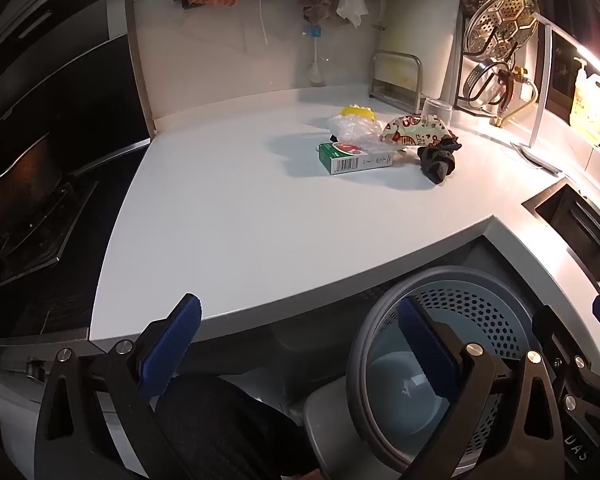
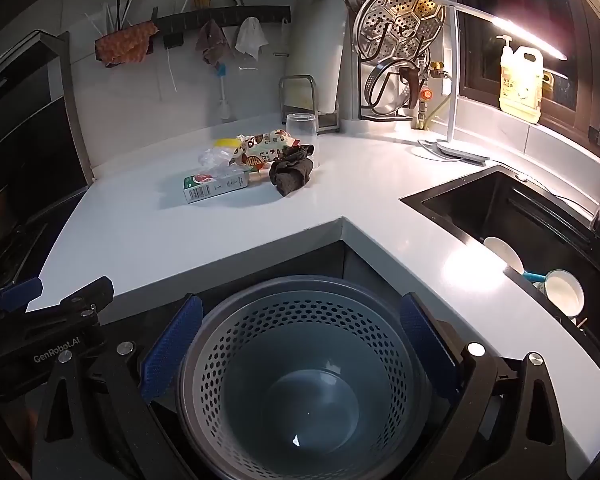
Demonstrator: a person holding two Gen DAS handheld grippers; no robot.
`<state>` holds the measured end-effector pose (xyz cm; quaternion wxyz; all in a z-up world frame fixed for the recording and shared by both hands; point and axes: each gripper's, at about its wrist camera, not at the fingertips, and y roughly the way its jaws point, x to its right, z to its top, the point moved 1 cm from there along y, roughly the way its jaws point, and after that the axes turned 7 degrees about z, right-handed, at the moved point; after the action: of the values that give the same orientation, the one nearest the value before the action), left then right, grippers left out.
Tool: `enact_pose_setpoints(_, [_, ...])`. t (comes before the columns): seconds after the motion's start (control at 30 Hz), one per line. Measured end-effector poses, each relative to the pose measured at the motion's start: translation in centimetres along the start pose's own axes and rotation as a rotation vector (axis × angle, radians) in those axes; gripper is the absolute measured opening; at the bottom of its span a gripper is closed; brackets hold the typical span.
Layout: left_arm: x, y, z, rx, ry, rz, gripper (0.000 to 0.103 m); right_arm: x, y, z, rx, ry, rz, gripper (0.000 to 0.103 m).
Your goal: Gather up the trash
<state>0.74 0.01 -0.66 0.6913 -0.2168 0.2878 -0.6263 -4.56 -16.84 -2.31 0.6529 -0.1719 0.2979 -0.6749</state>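
White bench (image 2: 220,248) holds the trash pile (image 2: 252,168); both tools, left (image 1: 300,344) and right (image 2: 300,344), are spread empty above the bin (image 2: 300,380), ready to collect.

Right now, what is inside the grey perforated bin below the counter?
The bin looks empty: its smooth bottom shows only a small glint of light. The lower rim nearest the camera is cut off by the frame, so that part stays unseen.

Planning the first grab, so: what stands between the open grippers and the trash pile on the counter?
Nothing visible. Bare white counter lies between both open grippers, left gripper and right gripper, and the pile; the green box sits nearest. The perforated bin below looks empty.
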Motion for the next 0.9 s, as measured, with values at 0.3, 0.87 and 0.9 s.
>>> enact_pose_setpoints(0.3, [-0.22, -0.3, 0.11, 0.012, 0.004, 0.004, 0.097, -0.24, -0.13, 0.06, 0.003, -0.004, 0.003, 0.094])
enact_pose_setpoints(0.87, [0.1, -0.78, 0.07, 0.017, 0.009, 0.01, 0.097, -0.41, -0.25, 0.22, 0.005, -0.009, 0.001, 0.094])
enact_pose_setpoints(0.9, [0.11, -0.79, 0.06, 0.02, 0.009, 0.011, 0.097, -0.41, -0.24, 0.24, 0.005, -0.008, 0.001, 0.094])
